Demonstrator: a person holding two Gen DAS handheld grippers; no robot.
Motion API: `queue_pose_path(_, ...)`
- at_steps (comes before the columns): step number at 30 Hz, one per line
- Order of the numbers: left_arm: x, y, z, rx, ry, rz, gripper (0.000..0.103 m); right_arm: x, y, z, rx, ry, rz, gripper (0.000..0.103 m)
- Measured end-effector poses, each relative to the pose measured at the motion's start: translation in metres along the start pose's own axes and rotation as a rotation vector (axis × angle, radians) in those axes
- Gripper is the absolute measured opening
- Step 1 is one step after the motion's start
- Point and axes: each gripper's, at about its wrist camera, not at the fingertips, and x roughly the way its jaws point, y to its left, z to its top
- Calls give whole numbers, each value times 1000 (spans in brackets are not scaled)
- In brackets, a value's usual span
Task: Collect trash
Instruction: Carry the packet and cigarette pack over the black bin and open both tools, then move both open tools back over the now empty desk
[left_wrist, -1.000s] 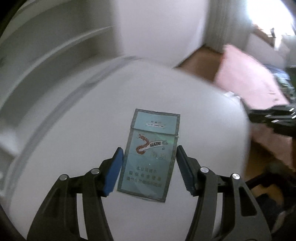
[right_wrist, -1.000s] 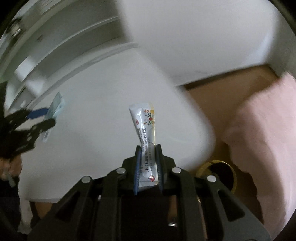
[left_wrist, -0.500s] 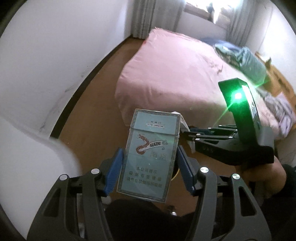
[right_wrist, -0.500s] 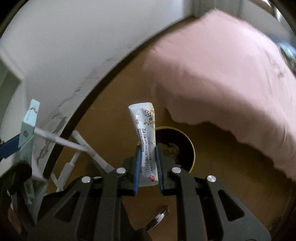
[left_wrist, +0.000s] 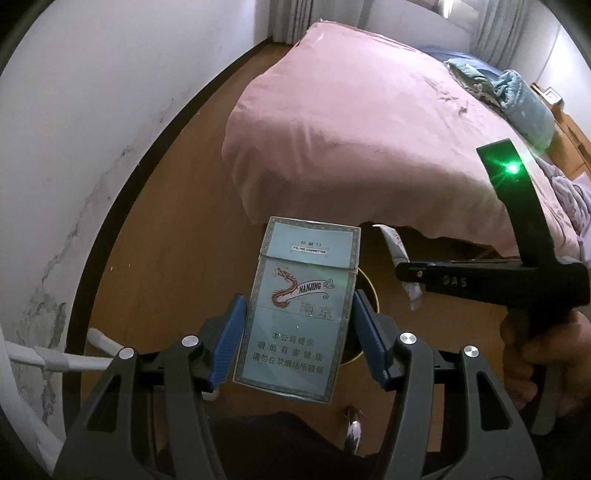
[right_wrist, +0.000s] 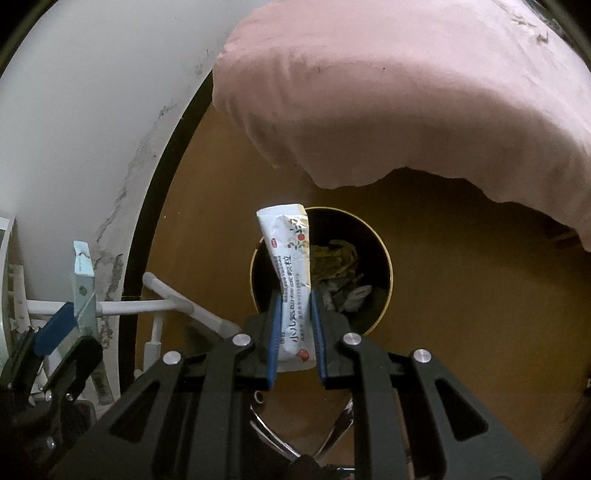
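Right wrist: right gripper (right_wrist: 295, 332) pinching sachet (right_wrist: 291, 273) above bin rim (right_wrist: 384, 254), left gripper (left_wrist: 297, 332) clamping cigarette pack (left_wrist: 299, 314).

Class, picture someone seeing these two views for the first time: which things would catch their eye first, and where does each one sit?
First, the pale blue cigarette pack clamped upright in the left gripper, filling the middle of the left view. Next, the white sachet pinched in the right gripper, hanging right over the dark, gold-rimmed trash bin on the wooden floor. Behind both spreads the bed's pink cover.
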Motion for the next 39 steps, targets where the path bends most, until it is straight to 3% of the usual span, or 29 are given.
queue_pose_path(8, 4, -1, 3, 19, 17, 10, 57, 1, 2, 0, 5, -15, 7, 18)
queue_pose_path(9, 5, -1, 2, 21, 20, 12, 57, -1, 1, 0, 13, -27, 6, 26)
queue_pose_path(10, 7, -1, 2, 24, 24, 14, 57, -3, 0, 1, 19, -35, 8, 44)
queue_pose_path(12, 8, -2, 2, 27, 30, 14, 57, -7, -2, 2, 32, -62, 14, 58)
queue_pose_path(20, 23, -3, 7, 6, 61, -13, 57, -13, -10, 4, 79, -89, 27, 59)
queue_pose_path(24, 31, -10, 17, 0, 82, -48, 58, -26, -21, 7, 138, -145, 22, 62)
queue_pose_path(27, 34, -13, 22, -6, 84, -46, 67, -36, -25, 7, 166, -191, 19, 68)
queue_pose_path(29, 33, -14, 24, -15, 70, -42, 80, -38, -24, 8, 155, -204, 14, 70)
queue_pose_path(32, 28, -16, 26, -29, 61, -49, 87, -41, -20, 7, 135, -214, 8, 75)
queue_pose_path(36, 12, -15, 26, -41, 38, -35, 92, -46, -14, 10, 83, -239, 0, 88)
queue_pose_path(39, -13, -7, 23, -66, 15, -25, 92, -56, -2, 11, 16, -269, -46, 93)
